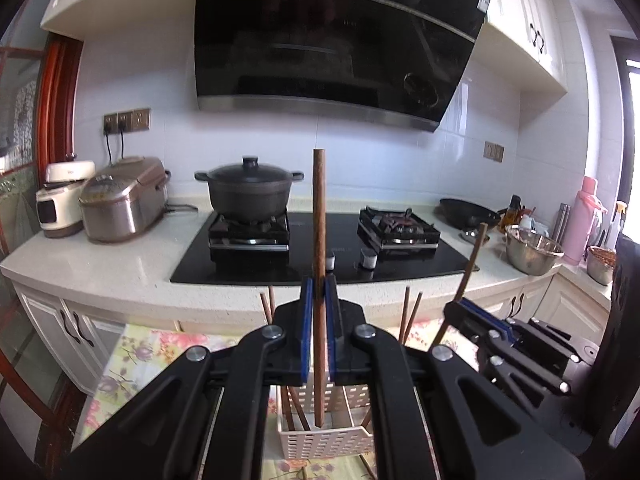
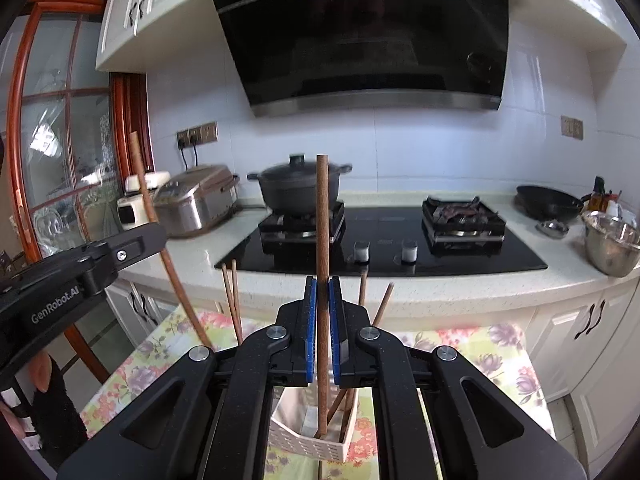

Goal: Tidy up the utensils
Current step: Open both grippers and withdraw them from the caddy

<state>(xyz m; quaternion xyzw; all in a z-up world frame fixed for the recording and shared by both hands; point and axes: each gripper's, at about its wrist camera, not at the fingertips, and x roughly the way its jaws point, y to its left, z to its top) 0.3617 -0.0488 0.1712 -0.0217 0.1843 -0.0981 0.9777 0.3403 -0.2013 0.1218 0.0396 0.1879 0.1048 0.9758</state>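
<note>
In the left wrist view my left gripper (image 1: pixel 319 284) is shut on a brown wooden chopstick (image 1: pixel 319 208) that stands upright. Its lower end hangs over the white perforated basket (image 1: pixel 320 446), which holds several more chopsticks. My right gripper (image 1: pixel 460 305) shows at the right, shut on a second, tilted chopstick (image 1: pixel 474 254). In the right wrist view that gripper (image 2: pixel 322 282) clamps its chopstick (image 2: pixel 322 216) upright, with the lower end down inside the basket (image 2: pixel 304 444). My left gripper (image 2: pixel 154 236) is at the left with its chopstick (image 2: pixel 144 188).
The basket stands on a floral tablecloth (image 2: pixel 480 352) in front of a white counter. On the counter are a gas hob (image 1: pixel 320 256), a black lidded pot (image 1: pixel 249 192), a rice cooker (image 1: pixel 124 200), a wok (image 1: pixel 468 212) and a steel bowl (image 1: pixel 532 252). A person's hand (image 2: pixel 40 368) shows low left.
</note>
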